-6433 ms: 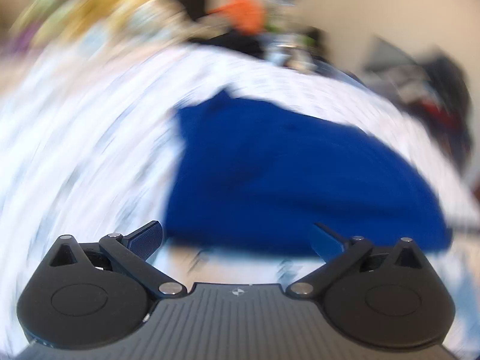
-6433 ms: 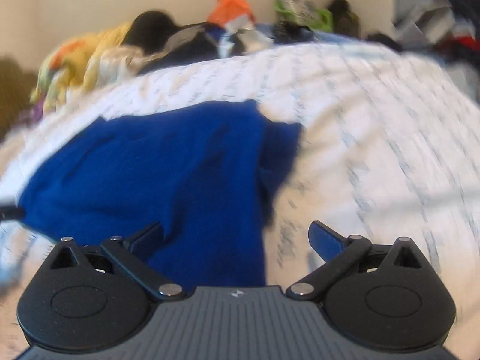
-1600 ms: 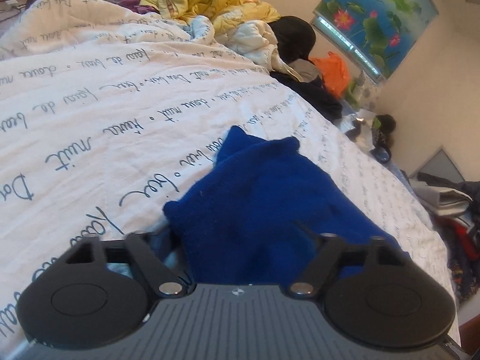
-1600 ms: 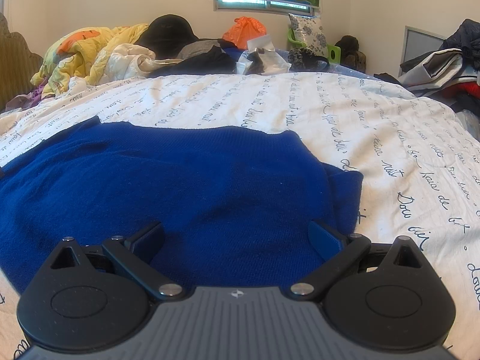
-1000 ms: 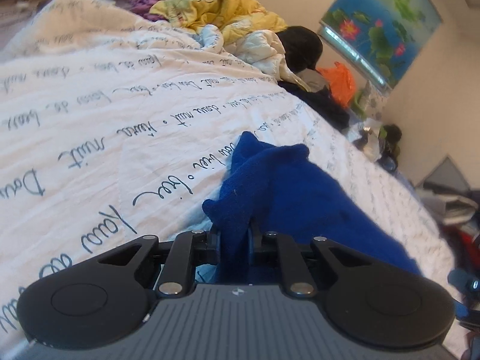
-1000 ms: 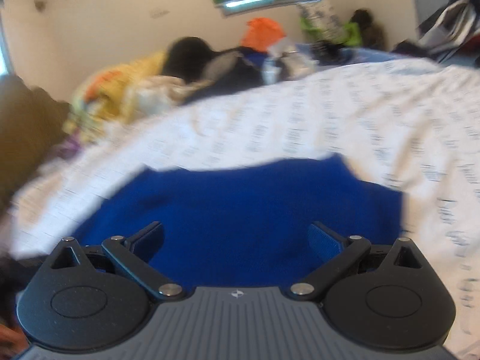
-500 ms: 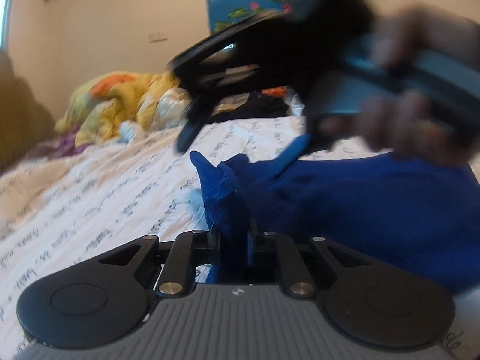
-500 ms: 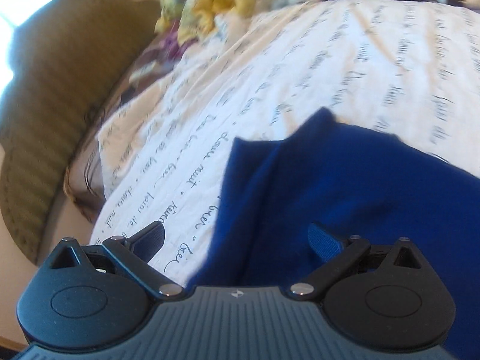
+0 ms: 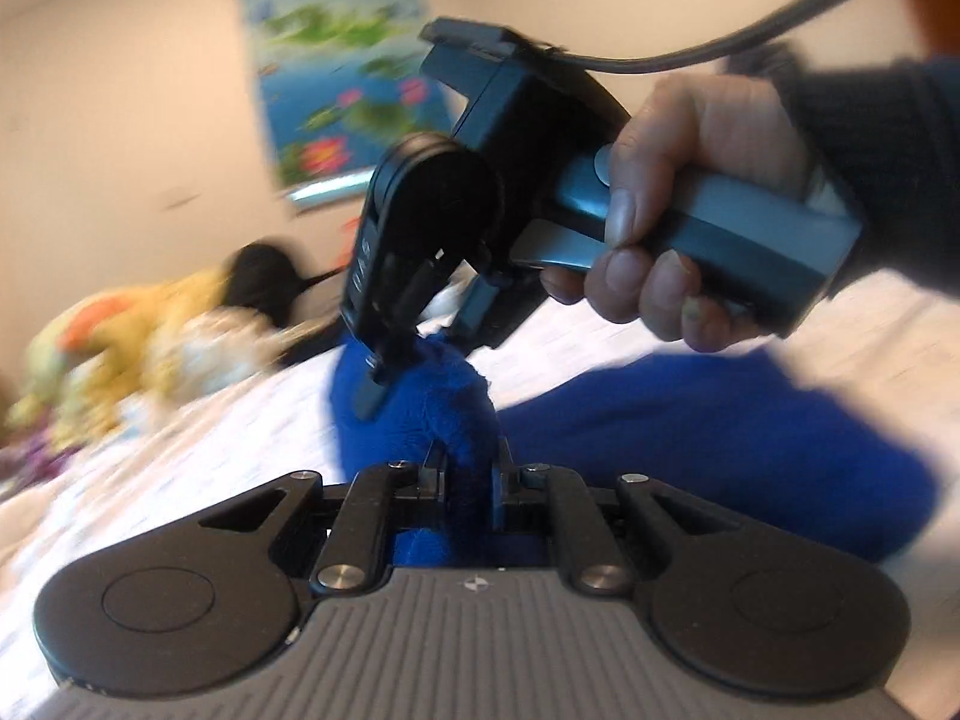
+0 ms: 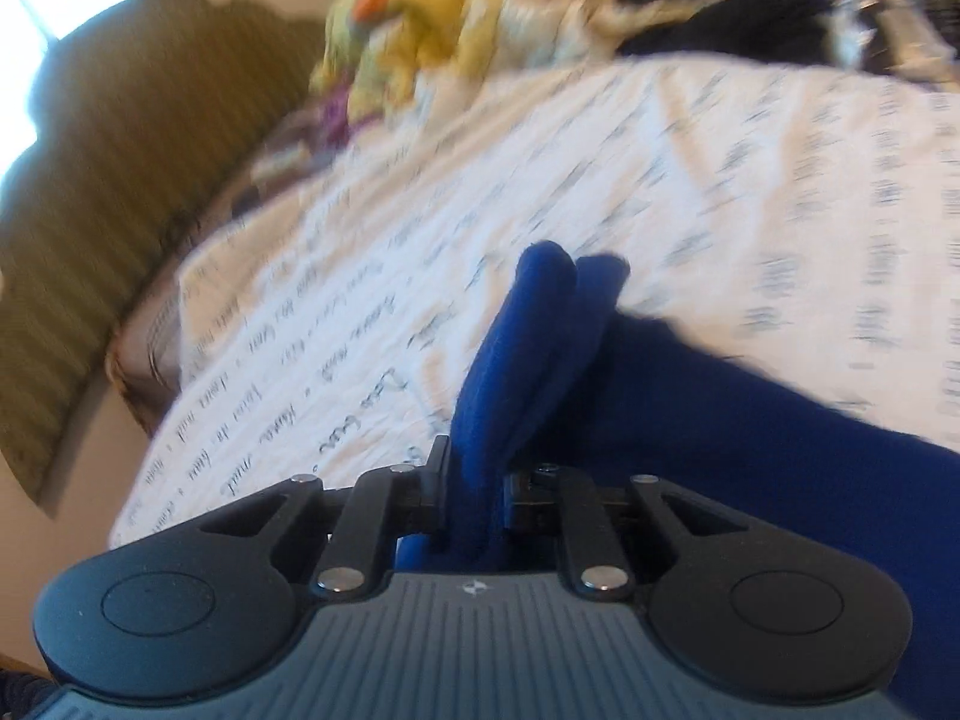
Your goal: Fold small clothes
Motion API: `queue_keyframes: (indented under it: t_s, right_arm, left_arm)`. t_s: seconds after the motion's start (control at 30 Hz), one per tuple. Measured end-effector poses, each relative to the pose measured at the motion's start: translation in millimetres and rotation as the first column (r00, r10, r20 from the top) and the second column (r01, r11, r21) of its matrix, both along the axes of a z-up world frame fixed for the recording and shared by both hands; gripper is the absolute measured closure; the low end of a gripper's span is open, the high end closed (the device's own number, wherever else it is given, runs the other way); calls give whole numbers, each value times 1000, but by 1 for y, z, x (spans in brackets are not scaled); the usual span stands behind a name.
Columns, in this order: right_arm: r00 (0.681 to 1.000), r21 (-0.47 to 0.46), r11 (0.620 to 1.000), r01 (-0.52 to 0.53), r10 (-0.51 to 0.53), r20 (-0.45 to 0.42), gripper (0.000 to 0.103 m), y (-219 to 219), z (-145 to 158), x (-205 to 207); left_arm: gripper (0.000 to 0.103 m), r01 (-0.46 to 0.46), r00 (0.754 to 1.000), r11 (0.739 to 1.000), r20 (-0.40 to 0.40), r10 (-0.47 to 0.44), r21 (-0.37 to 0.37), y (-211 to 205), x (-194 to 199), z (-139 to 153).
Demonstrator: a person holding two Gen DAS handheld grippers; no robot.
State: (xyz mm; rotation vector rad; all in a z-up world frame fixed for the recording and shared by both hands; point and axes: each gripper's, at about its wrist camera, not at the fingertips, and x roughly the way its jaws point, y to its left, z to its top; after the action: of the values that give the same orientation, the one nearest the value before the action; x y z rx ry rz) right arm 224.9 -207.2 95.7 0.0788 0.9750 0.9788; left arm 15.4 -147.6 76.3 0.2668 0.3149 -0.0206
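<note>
Right claw (image 10: pixel 474 480) now over left claw (image 9: pixel 471 474), tilted down (jaws closing); both pinch blue garment (image 9: pixel 690 438).

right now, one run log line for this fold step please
step: fold grasp | left gripper: shut on blue knit garment | right gripper: closing on same garment's edge | surface: white script-printed bedsheet

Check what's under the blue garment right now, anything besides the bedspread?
Only the white script-printed bedspread shows around the blue garment. What its spread part covers is hidden. Left gripper and right gripper pinch bunched corners; the right's jaws are closing.
</note>
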Motion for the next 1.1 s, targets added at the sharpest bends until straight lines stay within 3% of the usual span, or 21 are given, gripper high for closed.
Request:
queue_keyframes:
  t_s: [0.13,0.23,0.33,0.4,0.5,0.57,0.7,0.77,0.87,0.9,0.97,1.0,1.03,1.1]
  right_arm:
    - [984,87,980,179,-178,-17,89,-121,2,-2]
    - [949,47,949,311,-307,-75,88,-187,-30,-8]
    - [900,34,909,415,-405,-160,79,-223,-72,-12]
    - [874,84,885,457,-430,-226,74,-234,-86,-13]
    - [882,162,878,450,-409,-235,71,-230,-87,-13]
    - [884,120,885,450,-423,-196,94,-217,-85,-9]
    - [904,140,894,426,-413,-114,96,-219,-60,-23]
    - [898,143,887,439,-430,-93,96,-230,-57,-30]
    - [874,62,876,478,-467,-137,93,-236,-86,-25]
    - [865,76,867,492,-476,-161,93,-239,-91,-26]
    - [846,120,843,525,-501,-181,84,-250,-89,-33]
    - [837,140,829,542,-518,-177,68,-256,-83,-36]
    - [830,171,814,556,-532,-167,39,-262,-79,-38]
    - [816,242,780,578,-559,-148,14,-275,-72,-39]
  left_arm:
    - [90,190,982,981,-17,-191,-37,-63,7,-3]
    - [90,278,954,960,-106,-280,-40,-98,12,-23]
    - [91,312,935,950,-169,-312,-27,-110,12,-41]
    - [91,309,936,951,-172,-308,-19,-109,12,-42]
    - [91,299,940,954,-172,-294,7,-113,10,-42]
    - [93,293,944,956,-166,-286,19,-119,4,-43]
    - [95,317,939,948,-134,-315,-11,-125,-7,-25]
    - [95,334,927,942,-171,-335,-33,-130,-4,-27]
    - [92,323,899,939,-272,-344,-121,-126,11,-41]
    - [85,324,899,934,-259,-352,-149,-119,10,-38]
    - [54,336,891,916,-242,-385,-220,-98,8,-25]
    - [16,332,894,910,-224,-387,-247,-86,5,-20]
    - [0,324,908,910,-186,-376,-257,-72,1,-16]
    - [0,310,927,919,-136,-349,-246,-46,0,-12]
